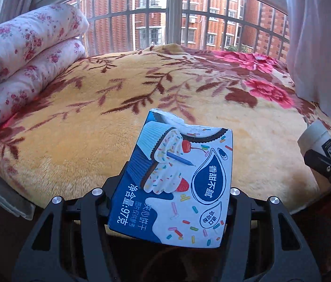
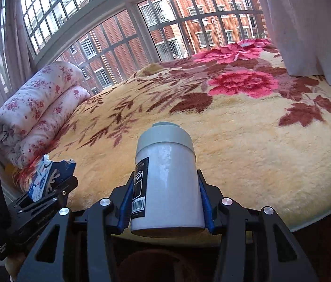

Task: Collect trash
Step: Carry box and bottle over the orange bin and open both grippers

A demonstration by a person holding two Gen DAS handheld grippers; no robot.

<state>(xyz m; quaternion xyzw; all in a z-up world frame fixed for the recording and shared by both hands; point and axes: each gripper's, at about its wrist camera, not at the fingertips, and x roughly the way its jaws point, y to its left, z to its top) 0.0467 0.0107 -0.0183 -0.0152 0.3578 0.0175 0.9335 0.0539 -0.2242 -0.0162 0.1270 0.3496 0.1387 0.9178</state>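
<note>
We hold the left tool (image 1: 172, 188) pinched on a torn blue-and-white biscuit box (image 1: 175, 183), its two fingers pressing the box's long sides, so the box stands out ahead of the tool above the bed (image 1: 71, 141). The box's far end, at twelve o'clock from the tool, is ripped open and ragged. In the right wrist view the same box (image 2: 48, 176) shows at nine o'clock, held in the left tool (image 2: 45, 197).

We hold the right tool (image 2: 165, 202) clamped on a white bottle (image 2: 165, 183) with a pale grey cap, its blue-lined fingers (image 2: 128, 202) pressing both sides of the body. The bottle points away from us toward twelve o'clock, cap end farthest, and a black label with a barcode runs along its left side. In the left wrist view the bottle (image 1: 318, 141) shows at three o'clock, gripped by the right tool (image 1: 327, 166).

Both things are lifted over the near edge of the bed, which is covered by a yellow plush blanket (image 2: 236, 152) with brown leaves and pink flowers. A folded floral quilt (image 1: 24, 58) lies at ten o'clock. A barred window (image 1: 165, 18) spans twelve o'clock, with red brick buildings outside, and a pale curtain (image 2: 306, 23) hangs at two o'clock.
</note>
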